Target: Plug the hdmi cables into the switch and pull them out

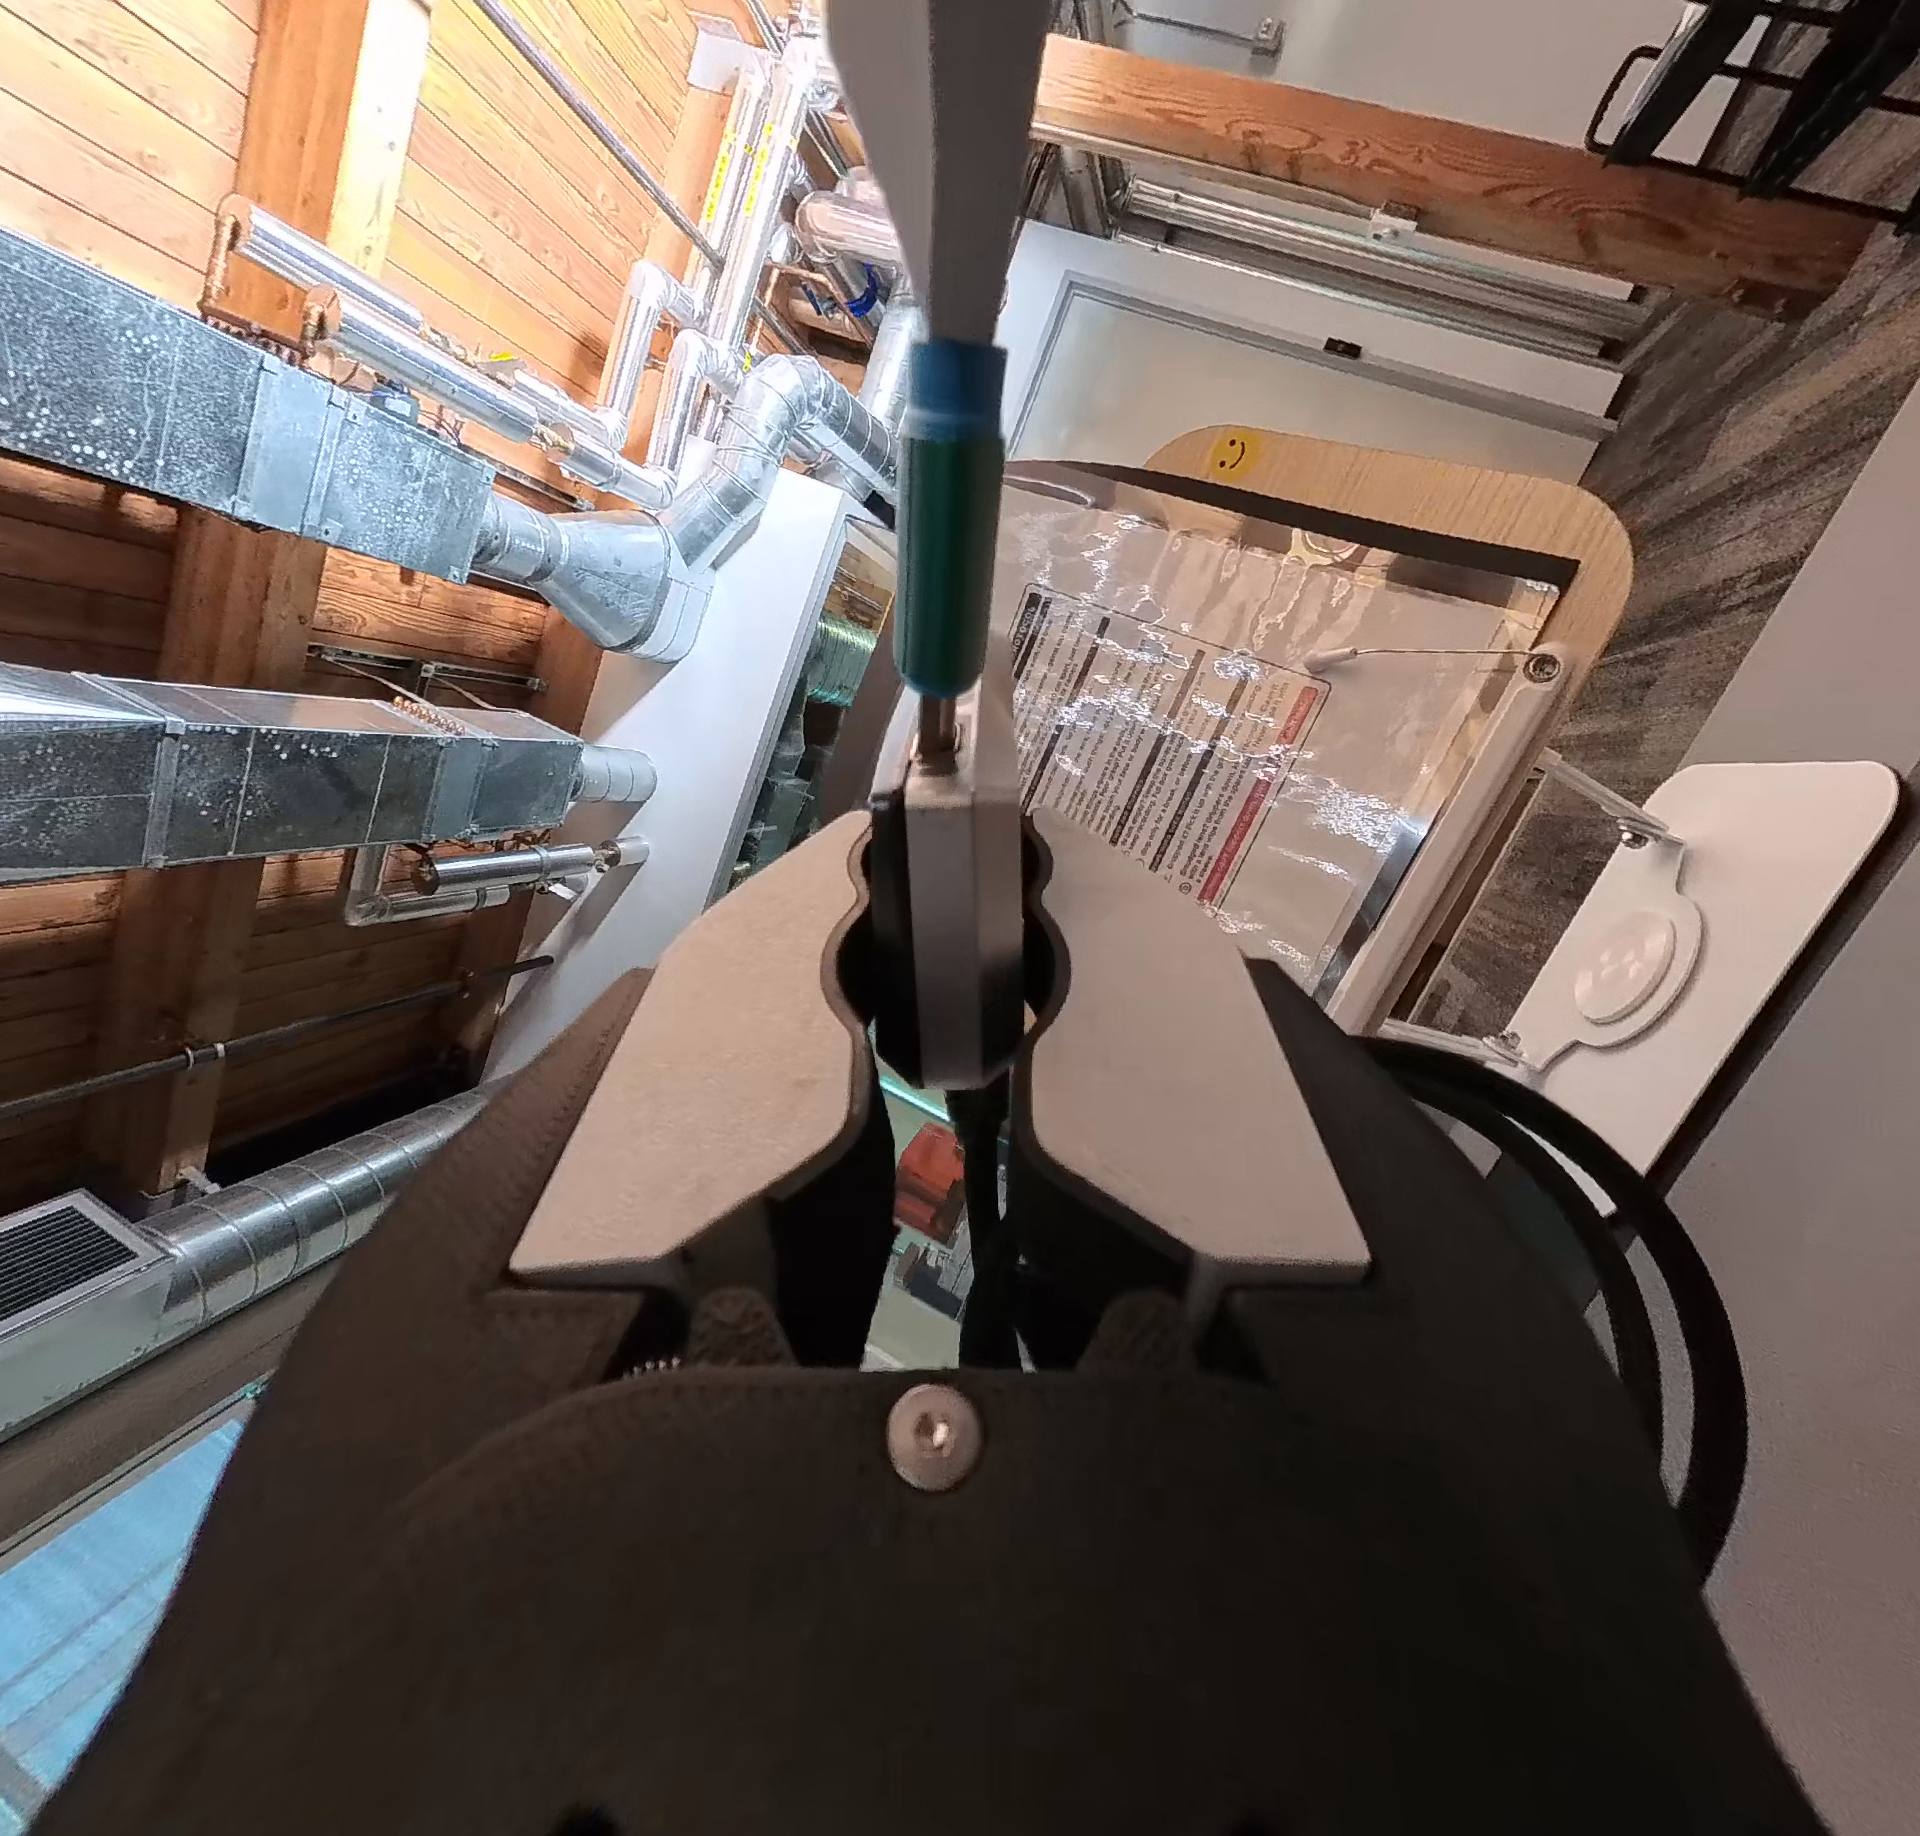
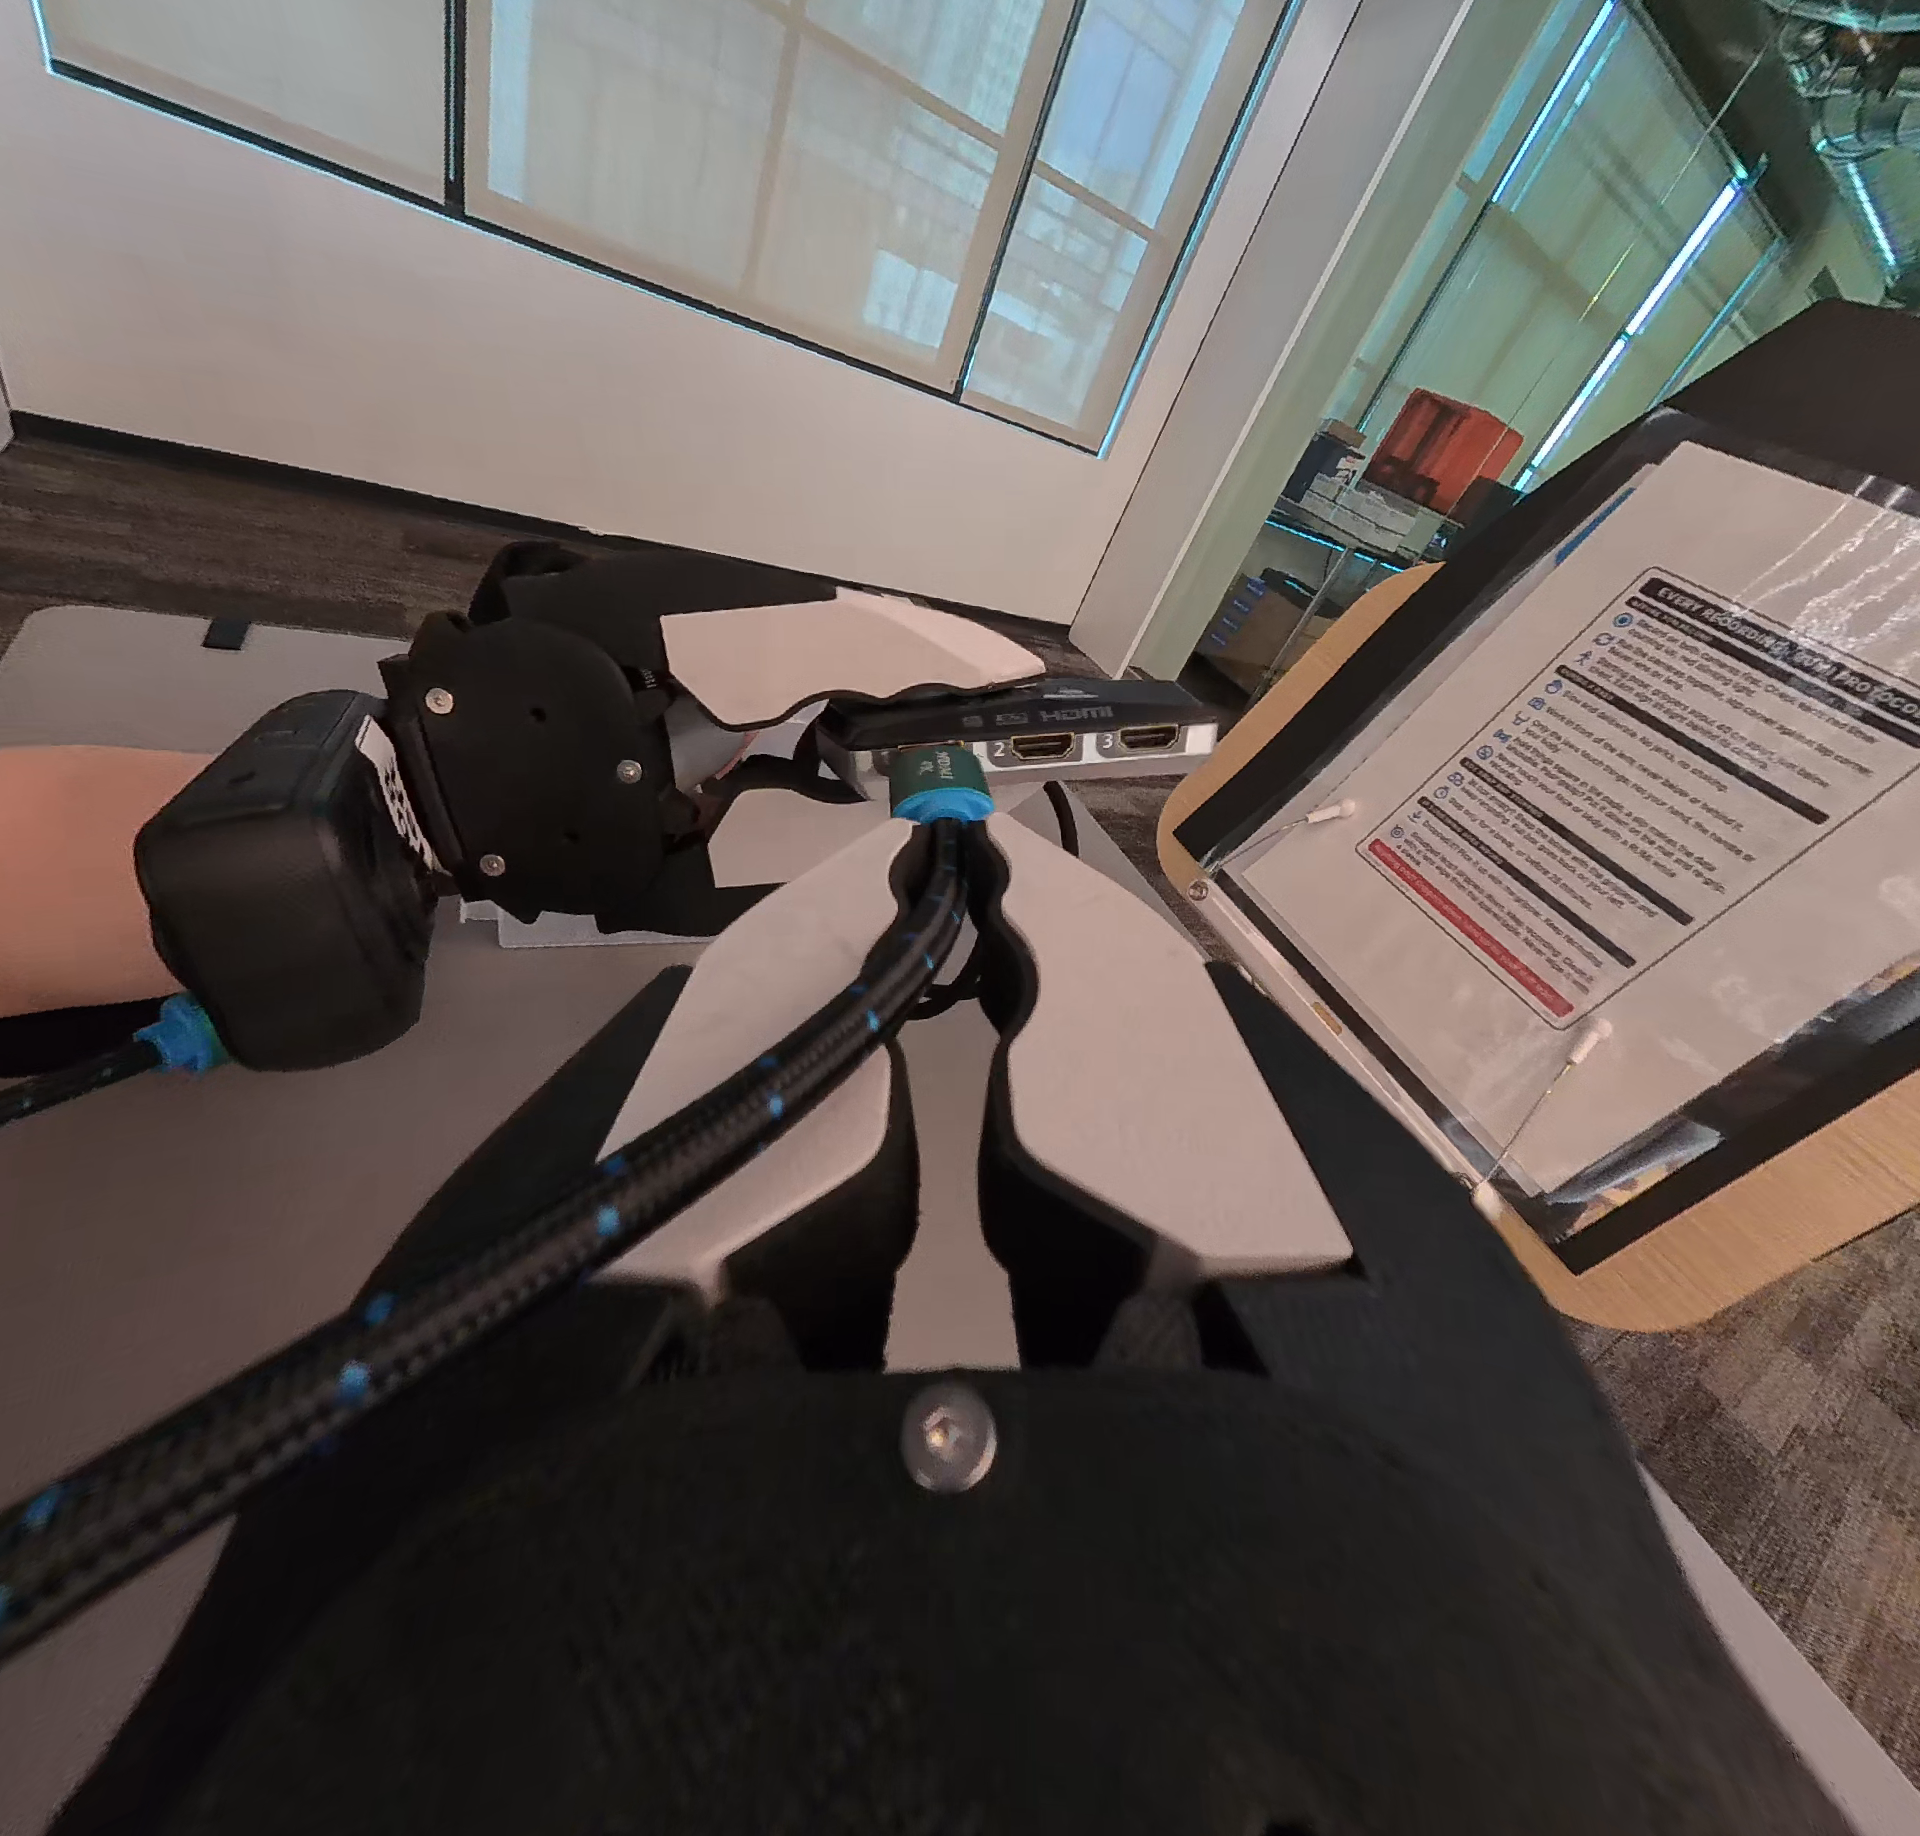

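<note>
grey counter (image 2: 260,1215) by a glazed white wall, with a laminated instruction sheet on a wooden stand (image 2: 1558,851) propped to the right.

left tongs (image 1: 951,939): clamped on the hdmi switch (image 1: 940,945), gripping it edge-on across its thin body. in the right wrist view the same tongs come in from the left and hold the switch just above the counter, port face turned toward the right tongs.

right tongs (image 2: 951,856): closed on the braided cable (image 2: 623,1163) just behind the blue collar of the green hdmi plug (image 2: 930,773). they pinch the cable, not the plug body.

plug position: metal tip at or partly inside the leftmost port. full seating cannot be read from either view. the two ports to its right are empty. a second blue-collared cable end (image 2: 182,1033) lies low at left, beside the left tongs' camera.

judgement: step in hand is the insertion (or extraction) of the first plug; cannot say which.

technique notes:
- keep the plug axis square to the port face. left wrist view shows plug and switch roughly in line, which is good.
- a grip on the cable lets the plug hinge, so push slowly and straight with no side load.
- left tongs must brace against the push so the switch does not slide in its grip.
- risk: the cable weight trailing to the lower left may twist the plug.
</note>
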A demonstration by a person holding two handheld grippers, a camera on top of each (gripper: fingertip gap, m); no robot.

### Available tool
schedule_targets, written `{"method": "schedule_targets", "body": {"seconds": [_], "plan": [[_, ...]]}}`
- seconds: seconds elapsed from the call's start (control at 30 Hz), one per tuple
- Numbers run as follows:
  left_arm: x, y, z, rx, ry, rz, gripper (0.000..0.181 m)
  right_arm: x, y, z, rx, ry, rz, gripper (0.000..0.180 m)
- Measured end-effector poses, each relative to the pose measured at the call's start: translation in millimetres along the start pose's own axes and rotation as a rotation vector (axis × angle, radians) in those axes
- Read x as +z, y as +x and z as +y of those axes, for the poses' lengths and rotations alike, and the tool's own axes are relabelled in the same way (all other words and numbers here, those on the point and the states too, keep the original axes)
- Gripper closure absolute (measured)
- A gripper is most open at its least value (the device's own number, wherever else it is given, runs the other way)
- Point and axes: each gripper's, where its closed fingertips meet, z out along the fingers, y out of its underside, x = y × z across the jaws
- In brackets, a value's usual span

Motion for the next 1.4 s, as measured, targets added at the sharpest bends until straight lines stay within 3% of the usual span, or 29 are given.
{"method": "schedule_targets", "body": {"seconds": [0.03, 0.37, 0.63, 1.03, 1.27, 1.4], "plan": [[0, 0, 1, 0.001, -0.003, -0.001, 0.160, 1, 0, 0, 0.004, 0.002, 0.004, 0.173], [-2, -2, -3, 0.000, 0.026, -0.003, 0.160, -1, -2, -2, -0.027, 0.008, -0.005, 0.173], [-1, 7, -3, 0.092, 0.002, -0.003, 0.160, -1, 3, 8, 0.173, -0.058, -0.039, 0.173], [-2, 13, 0, 0.082, -0.036, 0.052, 0.160, 7, -5, 12, 0.156, -0.046, -0.073, 0.173], [6, 35, 13, 0.041, -0.048, 0.167, 0.159, 21, -4, 25, 0.059, -0.081, -0.015, 0.173], [7, 50, 19, 0.009, -0.029, 0.258, 0.159, 22, -6, 48, -0.010, -0.183, -0.094, 0.164]]}}
